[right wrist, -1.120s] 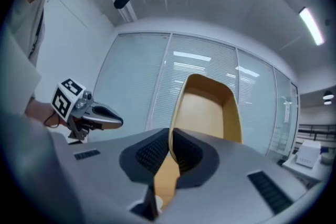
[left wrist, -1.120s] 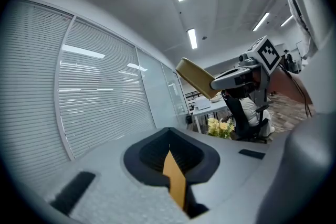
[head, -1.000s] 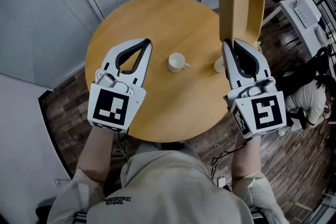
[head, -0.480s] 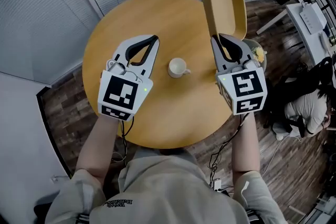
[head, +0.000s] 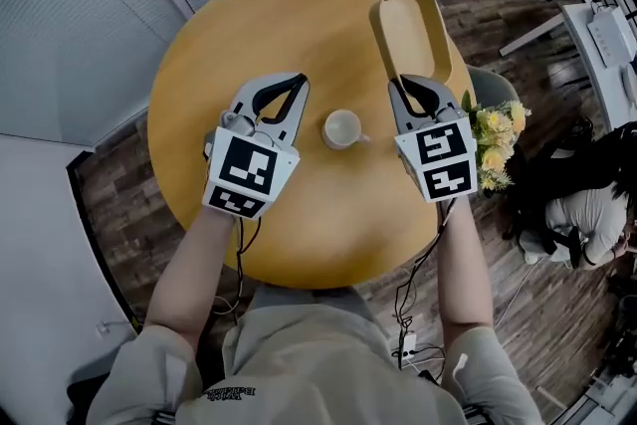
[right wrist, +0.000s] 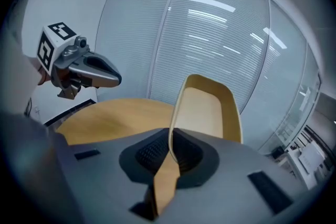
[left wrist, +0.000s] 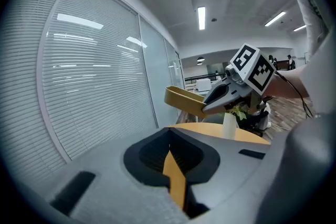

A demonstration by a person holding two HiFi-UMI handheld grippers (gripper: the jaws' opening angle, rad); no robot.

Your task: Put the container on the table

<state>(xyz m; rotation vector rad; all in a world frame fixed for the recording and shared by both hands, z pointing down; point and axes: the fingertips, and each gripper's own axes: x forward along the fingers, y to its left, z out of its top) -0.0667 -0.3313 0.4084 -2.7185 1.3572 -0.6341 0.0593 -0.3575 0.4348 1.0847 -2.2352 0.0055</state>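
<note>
Head view is showing my right hand-held gripper [head: 406,85] pinching the near rim of the container [head: 408,30], its length pointing away from me, seemingly hovering over the desk [head: 249,35], while my left hand-held gripper [head: 296,83] is waiting closed and empty.

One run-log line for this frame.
right gripper shut on container rim | container above table, not set down | left gripper shut, empty | cup on table

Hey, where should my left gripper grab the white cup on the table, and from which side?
Probably the rim of the white cup, on its left part, from above, with one jaw inside and one outside. It stands upright with its mouth open, and its small handle points right, away from the left gripper, which is shut and empty.
</note>
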